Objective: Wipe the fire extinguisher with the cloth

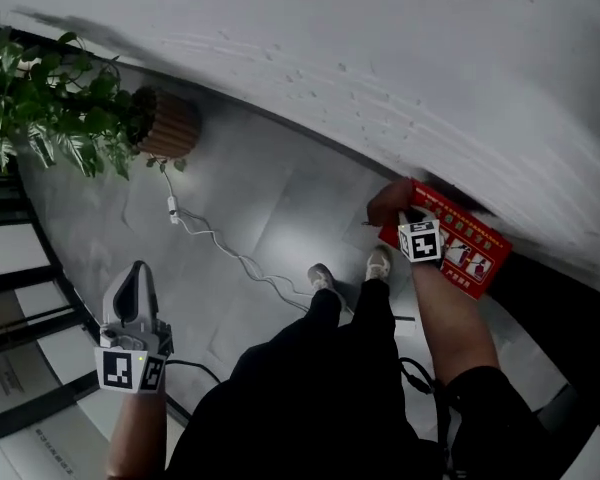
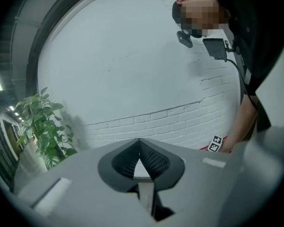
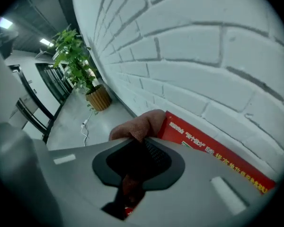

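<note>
**Head view.** We find the right hand-held gripper point(image 1: 405, 216) at the foot of the white brick wall point(image 1: 380, 48). It carries a reddish-brown cloth point(image 1: 385, 204) at the end corner of a red fire extinguisher box point(image 1: 468, 256), touching it or just short of it. The box stands on the floor point(image 1: 250, 198) against the wall, and the cylinder itself shows in no view. The left hand-held gripper point(image 1: 138, 271) hangs well apart at the lower left, over the floor. A potted plant point(image 1: 60, 108) and a white cable point(image 1: 220, 243) lie farther along the wall.

**Left gripper view.** The jaws stand together, tips meeting, with nothing between them. They face the wall, with the plant at the left.

**Right gripper view.** The jaws are clamped on the cloth point(image 3: 142, 126). A bunch of it bulges past the tips, just beside the end of the box point(image 3: 203, 148).

**Handling.**
- **Cloth:** We judge it soft, light and limp, so it will fold and drag rather than push. The present hold on a gathered fold suits it, provided enough cloth stays free beyond the tips to cover them.
- **Box:** It looks rigid and smooth-faced, with printed labels. It may slide along the floor under a sideways stroke, so we advise light strokes that press it toward the wall. The left hand-held gripper is free to steady its far edge.
</note>
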A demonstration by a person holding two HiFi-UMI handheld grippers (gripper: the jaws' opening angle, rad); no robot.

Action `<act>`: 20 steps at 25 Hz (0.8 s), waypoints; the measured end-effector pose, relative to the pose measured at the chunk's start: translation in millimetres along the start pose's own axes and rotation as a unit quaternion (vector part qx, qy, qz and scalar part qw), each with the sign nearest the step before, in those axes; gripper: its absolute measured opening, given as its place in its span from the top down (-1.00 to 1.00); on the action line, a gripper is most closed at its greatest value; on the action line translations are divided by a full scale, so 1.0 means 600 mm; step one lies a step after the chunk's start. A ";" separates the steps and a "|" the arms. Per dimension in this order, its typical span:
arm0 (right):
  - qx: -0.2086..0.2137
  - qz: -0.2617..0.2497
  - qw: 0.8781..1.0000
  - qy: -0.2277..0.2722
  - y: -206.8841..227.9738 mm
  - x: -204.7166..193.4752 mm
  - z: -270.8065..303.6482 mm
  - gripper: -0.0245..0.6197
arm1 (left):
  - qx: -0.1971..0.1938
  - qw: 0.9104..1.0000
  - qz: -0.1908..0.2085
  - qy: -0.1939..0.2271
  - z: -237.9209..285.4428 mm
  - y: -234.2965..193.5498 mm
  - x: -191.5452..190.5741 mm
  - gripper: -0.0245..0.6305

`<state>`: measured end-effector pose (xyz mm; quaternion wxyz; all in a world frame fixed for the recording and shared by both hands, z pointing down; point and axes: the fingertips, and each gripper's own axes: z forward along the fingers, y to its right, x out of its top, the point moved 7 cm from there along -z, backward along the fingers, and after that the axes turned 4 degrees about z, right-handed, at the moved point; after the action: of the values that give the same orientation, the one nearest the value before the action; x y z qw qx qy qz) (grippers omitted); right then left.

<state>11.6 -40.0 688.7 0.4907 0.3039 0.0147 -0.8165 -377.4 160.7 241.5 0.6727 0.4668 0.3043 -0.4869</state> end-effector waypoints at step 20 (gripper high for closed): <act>-0.289 0.191 0.933 -0.095 0.324 -0.290 -0.351 0.79 | -0.114 0.992 -0.015 0.061 0.121 0.082 0.022 0.93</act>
<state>328.7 64.9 659.2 0.7032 0.0670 0.1451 -0.6928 -329.9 93.0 273.9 0.6943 0.4112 0.4051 -0.4299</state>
